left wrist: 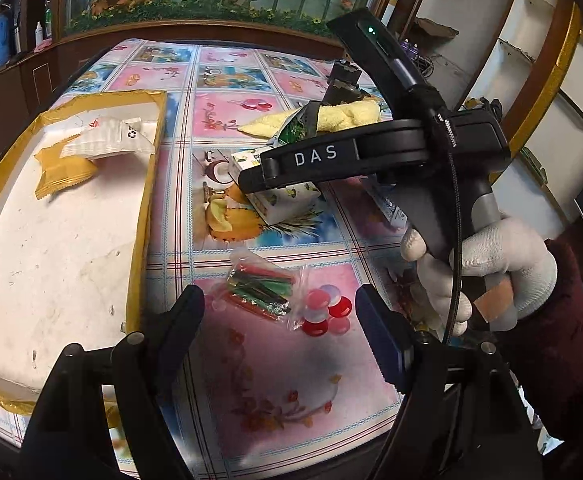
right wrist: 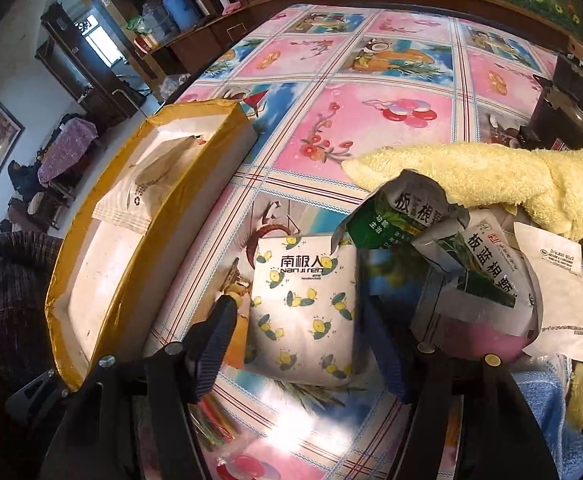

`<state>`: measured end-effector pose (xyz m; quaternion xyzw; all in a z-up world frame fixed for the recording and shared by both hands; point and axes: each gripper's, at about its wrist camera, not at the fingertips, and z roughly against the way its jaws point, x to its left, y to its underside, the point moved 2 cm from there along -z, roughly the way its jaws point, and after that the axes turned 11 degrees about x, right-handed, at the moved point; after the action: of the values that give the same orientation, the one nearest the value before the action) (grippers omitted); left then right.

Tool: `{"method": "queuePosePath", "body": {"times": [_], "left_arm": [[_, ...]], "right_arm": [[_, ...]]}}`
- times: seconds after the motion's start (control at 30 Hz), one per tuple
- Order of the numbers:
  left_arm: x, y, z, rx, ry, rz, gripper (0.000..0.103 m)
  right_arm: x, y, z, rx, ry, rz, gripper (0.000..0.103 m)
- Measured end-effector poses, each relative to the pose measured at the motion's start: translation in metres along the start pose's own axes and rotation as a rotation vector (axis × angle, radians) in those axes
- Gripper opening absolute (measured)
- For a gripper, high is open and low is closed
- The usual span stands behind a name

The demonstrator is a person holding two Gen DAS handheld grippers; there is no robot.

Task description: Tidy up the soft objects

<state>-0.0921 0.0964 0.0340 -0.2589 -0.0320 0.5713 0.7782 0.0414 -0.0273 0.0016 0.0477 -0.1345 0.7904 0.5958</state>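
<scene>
Spread wide and gripping nothing, the right gripper [right wrist: 295,336] straddles a lemon-print tissue pack [right wrist: 303,312] lying flat on a table covered with a glossy fruit-pattern cloth [right wrist: 371,120], one ribbed finger on each side and neither clearly touching the wrapper. Across the table the left gripper [left wrist: 279,320] is likewise parted and empty, hovering over a clear bag of coloured sticks [left wrist: 261,286], while a white-gloved hand [left wrist: 487,276] steers the right tool in the left wrist view. Just right of the pack lie crumpled green-and-grey medicine sachets [right wrist: 443,236], one touching the pack's upper corner, with a yellow towel [right wrist: 491,176] draped behind them and a blue cloth [right wrist: 543,404] at the near edge. To the left, a white tray edged in tan tape [right wrist: 171,216] already holds a white sachet [right wrist: 131,204] and, seen from the left wrist, a yellow snack packet [left wrist: 61,174], marking it as the likely destination. Trouble looks most likely at the squeeze: the soft pack could bulge and slip from the jaws if pinched too near its end, or the right-hand finger could snag the neighbouring sachet and drag it along. With both tools over the same patch of table, a careless swing toward the tray could also knock them together.
</scene>
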Motion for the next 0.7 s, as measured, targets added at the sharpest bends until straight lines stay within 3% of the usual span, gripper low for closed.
{"method": "queuePosePath", "body": {"times": [0.17,0.47,0.7], "left_arm": [[-0.004,-0.009,-0.013,0.023,-0.005,-0.016,0.078],[-0.017,-0.022,-0.034,0.046,-0.085,-0.08,0.078],[-0.027,-0.021,-0.023,0.011,-0.019,-0.176,0.078]], "right_arm": [[-0.018,0.021,0.012,-0.012,0.022,-0.035,0.054],[-0.051,0.075,0.038,-0.035,-0.064,-0.121,0.055],[-0.054,0.091,0.044,-0.056,-0.064,-0.112,0.055]]}}
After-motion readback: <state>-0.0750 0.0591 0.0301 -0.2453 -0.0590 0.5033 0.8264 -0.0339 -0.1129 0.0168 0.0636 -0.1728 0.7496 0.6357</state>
